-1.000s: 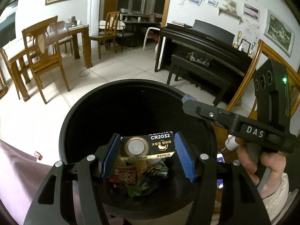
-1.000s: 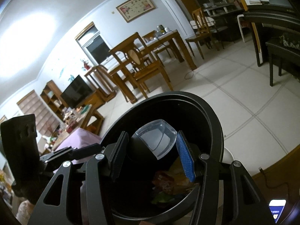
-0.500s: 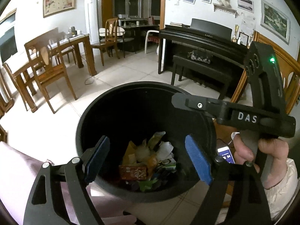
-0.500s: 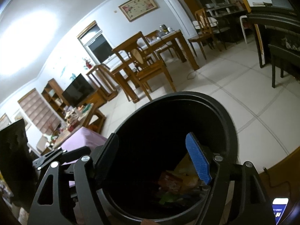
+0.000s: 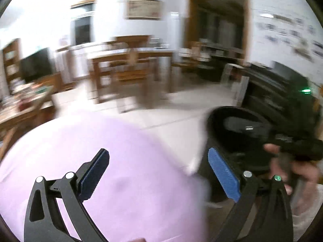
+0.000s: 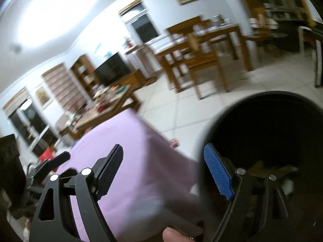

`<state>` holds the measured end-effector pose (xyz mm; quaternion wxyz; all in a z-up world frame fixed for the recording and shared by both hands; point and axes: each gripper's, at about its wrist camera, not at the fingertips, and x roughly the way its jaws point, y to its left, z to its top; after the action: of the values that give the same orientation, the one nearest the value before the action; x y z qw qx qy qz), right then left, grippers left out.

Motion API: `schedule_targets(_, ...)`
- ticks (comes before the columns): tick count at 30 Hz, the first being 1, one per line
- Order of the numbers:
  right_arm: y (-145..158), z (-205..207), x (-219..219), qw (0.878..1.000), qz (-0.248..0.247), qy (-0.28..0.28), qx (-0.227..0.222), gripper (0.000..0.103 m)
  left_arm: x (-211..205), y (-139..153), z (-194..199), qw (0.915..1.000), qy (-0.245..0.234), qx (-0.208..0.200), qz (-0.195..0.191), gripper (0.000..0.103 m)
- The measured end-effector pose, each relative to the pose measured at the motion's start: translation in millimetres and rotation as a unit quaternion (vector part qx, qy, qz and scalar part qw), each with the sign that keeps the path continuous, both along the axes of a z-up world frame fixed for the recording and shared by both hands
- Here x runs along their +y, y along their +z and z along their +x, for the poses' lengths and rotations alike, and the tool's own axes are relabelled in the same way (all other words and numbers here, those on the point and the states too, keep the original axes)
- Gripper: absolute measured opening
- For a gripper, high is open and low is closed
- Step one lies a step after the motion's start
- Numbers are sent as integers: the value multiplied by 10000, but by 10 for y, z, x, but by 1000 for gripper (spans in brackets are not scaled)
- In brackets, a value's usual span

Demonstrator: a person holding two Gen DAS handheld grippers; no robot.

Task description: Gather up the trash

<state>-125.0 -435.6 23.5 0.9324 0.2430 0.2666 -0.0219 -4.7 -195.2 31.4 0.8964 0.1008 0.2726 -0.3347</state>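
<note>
The black trash bin (image 5: 220,125) stands on the floor at the right in both wrist views, and its dark mouth (image 6: 262,125) holds crumpled wrappers (image 6: 272,168). My left gripper (image 5: 157,152) hangs over a lilac cloth (image 5: 131,141), left of the bin. Its jaws are opening and nothing is between them. My right gripper (image 6: 163,148) is also opening and empty, with its blue pad (image 6: 217,173) at the bin's near rim. Each gripper shows in the other's view: the right (image 5: 250,129), held by a hand (image 5: 296,169), and the left (image 6: 52,162). Both views are motion-blurred.
A wooden dining table with chairs (image 6: 201,46) stands across the tiled floor (image 6: 181,111). A cluttered low table (image 6: 105,109) and a TV (image 6: 112,71) are beyond the cloth. A dark piano (image 5: 278,84) lines the right wall.
The battery card and the clear plastic lid left the jaws and dropped into the bin. Both grippers opened wider and swung left, away from the bin and over the lilac cloth.
</note>
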Motion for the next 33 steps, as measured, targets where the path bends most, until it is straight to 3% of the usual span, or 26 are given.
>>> schedule_targets(3, 91, 374, 630, 9984, -182, 535, -42, 82, 563, -34, 186, 9955, 946, -65, 70, 98)
schedule_targets(7, 190, 744, 1335, 9933, -454, 1051, -177, 89, 1140, -21, 290, 9810, 1926, -196, 131, 98)
schedule_targets(13, 240, 1150, 2182, 9863, -827, 1389, -330, 97, 1735, -18, 322, 9665, 2561, -122, -108, 98)
schedule_targets(21, 136, 1453, 2810, 9772, -1688, 1228, -376, 98, 2092, -31, 408, 9567, 2863, 107, -522, 98)
schedule_targets(33, -99, 1487, 2748, 9735, -1990, 1062, -370, 98, 2142, -149, 376, 9580, 2831, 25, -451, 98)
